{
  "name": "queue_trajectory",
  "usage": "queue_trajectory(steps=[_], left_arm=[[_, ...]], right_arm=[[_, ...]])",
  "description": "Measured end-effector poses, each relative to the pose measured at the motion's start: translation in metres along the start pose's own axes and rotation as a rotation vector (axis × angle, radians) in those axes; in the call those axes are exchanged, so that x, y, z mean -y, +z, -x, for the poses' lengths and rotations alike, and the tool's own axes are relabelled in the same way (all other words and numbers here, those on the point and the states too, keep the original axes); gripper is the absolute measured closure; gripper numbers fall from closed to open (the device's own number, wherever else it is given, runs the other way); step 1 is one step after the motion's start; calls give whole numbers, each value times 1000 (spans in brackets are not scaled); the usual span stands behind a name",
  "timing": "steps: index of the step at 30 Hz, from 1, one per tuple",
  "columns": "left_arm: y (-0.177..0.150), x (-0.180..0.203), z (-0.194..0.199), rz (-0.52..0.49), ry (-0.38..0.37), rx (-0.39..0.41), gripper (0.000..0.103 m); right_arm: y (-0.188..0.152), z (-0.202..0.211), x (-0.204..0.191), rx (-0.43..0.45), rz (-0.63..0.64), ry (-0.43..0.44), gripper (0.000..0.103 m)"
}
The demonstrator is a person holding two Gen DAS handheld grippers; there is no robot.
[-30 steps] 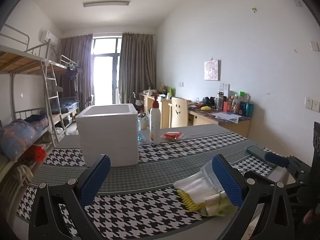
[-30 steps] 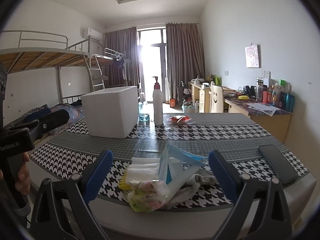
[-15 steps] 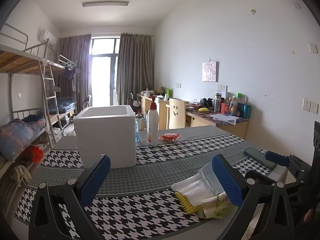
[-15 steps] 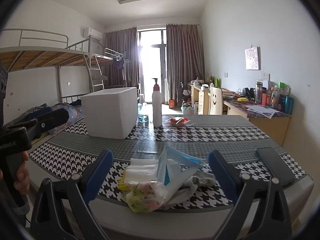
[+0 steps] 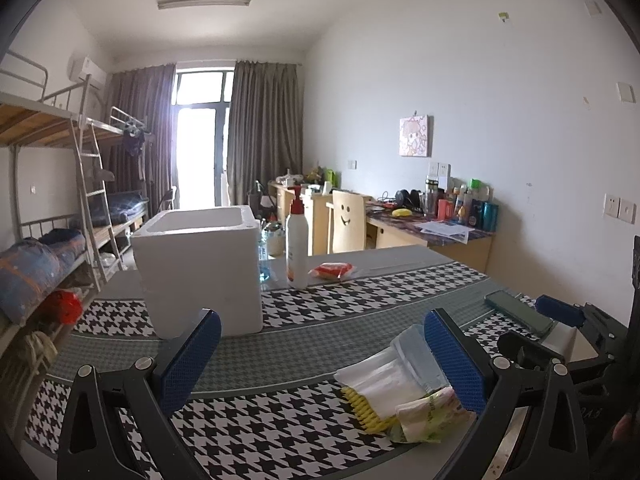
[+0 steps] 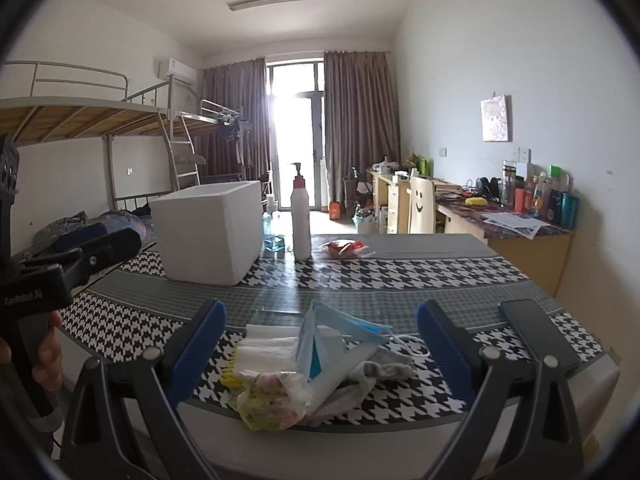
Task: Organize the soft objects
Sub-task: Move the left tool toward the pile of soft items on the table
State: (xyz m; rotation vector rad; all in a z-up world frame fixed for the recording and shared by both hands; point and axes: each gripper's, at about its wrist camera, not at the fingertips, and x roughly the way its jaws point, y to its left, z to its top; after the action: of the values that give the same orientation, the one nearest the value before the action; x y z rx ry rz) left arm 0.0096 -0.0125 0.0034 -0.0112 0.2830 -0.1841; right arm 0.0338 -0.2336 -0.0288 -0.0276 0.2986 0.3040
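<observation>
A heap of soft things lies at the table's near edge: a blue face mask [image 6: 324, 340], clear plastic bags [image 6: 268, 344], a yellow bristly piece [image 6: 229, 374], a floral bag [image 6: 272, 400] and a grey sock [image 6: 380, 370]. My right gripper [image 6: 320, 356] is open, its blue pads on either side of the heap and clear of it. In the left wrist view the same heap [image 5: 400, 392] sits by the right pad of my left gripper [image 5: 320, 360], which is open and empty. A white foam box [image 5: 200, 268] stands open-topped farther back.
A pump bottle [image 5: 297, 240] and a red packet [image 5: 332, 270] stand behind the box on the houndstooth cloth [image 5: 280, 432]. A dark phone [image 6: 540, 332] lies at the right edge. Bunk beds stand on the left, desks and a chair [image 5: 348, 220] on the right.
Both views have shifted only a little; the left gripper's view has swung slightly, with the heap nearer its right pad. Both grippers stay open.
</observation>
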Motion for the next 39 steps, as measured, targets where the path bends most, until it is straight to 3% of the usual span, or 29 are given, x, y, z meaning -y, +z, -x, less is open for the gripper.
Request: queue_trajectory(steps=[25,39], left_arm=[[0,14,-13,-18,-18,-33,1],[-9,30,-29,-40,-72,-80,1]], right_arm=[[-3,2,10,-10,-6,-36,5],[-8,-3,22,-44,-34,-61,5]])
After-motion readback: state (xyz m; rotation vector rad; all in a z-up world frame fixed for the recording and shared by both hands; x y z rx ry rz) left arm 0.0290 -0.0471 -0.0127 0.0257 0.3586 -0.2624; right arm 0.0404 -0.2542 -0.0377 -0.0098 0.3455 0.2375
